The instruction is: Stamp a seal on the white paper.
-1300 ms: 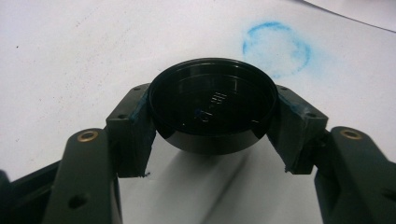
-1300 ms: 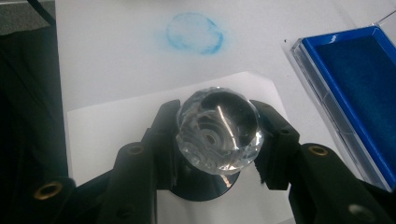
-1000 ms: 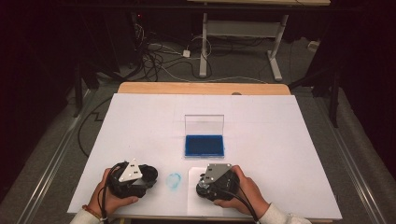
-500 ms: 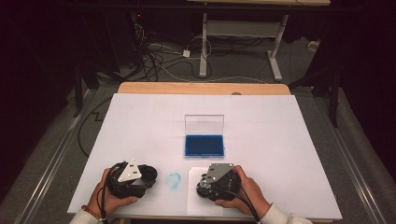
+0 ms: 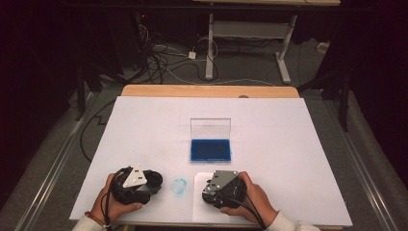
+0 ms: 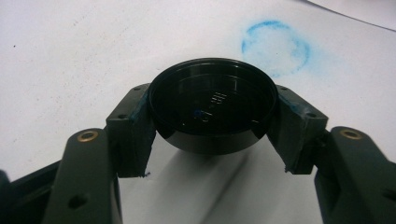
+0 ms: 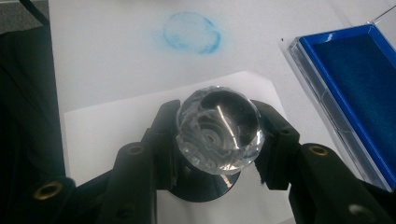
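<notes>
My left gripper (image 6: 212, 128) is shut on a round black cap (image 6: 212, 100), held just above the white table near its front edge (image 5: 144, 185). My right gripper (image 7: 218, 144) is shut on a stamp with a clear faceted knob (image 7: 217, 123) and a black round base, over a small white sheet (image 7: 116, 116). In the high view the right gripper (image 5: 219, 188) sits at front centre-right. A round blue stamp mark (image 5: 179, 186) lies on the paper between the two grippers. An ink pad (image 5: 210, 149) with a blue felt sits in an open clear case beyond them.
The white table covering (image 5: 288, 144) spreads wide on both sides, with a wooden edge (image 5: 207, 90) at the back. The ink pad's clear lid (image 5: 210, 128) stands upright. Cables and desk legs lie on the dark floor behind.
</notes>
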`<state>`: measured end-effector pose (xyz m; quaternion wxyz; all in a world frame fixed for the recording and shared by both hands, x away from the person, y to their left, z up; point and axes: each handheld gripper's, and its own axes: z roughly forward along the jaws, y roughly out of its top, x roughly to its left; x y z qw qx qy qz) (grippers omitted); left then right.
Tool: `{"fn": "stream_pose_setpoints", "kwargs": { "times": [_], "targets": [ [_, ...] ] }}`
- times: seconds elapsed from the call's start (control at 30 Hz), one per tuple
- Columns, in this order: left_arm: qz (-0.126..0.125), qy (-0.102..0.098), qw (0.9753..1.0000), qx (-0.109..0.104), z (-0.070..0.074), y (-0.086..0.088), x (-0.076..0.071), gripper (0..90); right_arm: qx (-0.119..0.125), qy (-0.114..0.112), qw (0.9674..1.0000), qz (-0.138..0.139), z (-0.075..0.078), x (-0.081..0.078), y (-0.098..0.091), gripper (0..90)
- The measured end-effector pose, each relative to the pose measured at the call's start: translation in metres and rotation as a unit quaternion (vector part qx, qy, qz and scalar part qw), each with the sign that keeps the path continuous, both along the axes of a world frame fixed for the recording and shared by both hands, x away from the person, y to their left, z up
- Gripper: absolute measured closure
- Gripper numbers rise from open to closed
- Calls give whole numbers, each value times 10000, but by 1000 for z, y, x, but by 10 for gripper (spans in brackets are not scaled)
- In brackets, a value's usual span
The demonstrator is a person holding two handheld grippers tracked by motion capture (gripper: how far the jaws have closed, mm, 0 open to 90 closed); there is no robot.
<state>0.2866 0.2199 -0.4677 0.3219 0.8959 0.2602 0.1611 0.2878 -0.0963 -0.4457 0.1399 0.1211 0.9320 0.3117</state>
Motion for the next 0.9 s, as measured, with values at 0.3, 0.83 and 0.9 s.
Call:
{"fn": "stream_pose_setpoints", "kwargs": {
  "times": [0.3,0.83,0.9],
  "targets": [
    [1,-7,10000,-17,0,1,0,366,9,-18,10000,6,-1,0,-1,572],
    [11,-16,10000,-32,1,1,0,366,98,78,9999,66,-1,3,-3,572],
    [9,-22,10000,-36,1,1,0,366,162,147,9998,26,0,5,-4,572]
  ]
}}
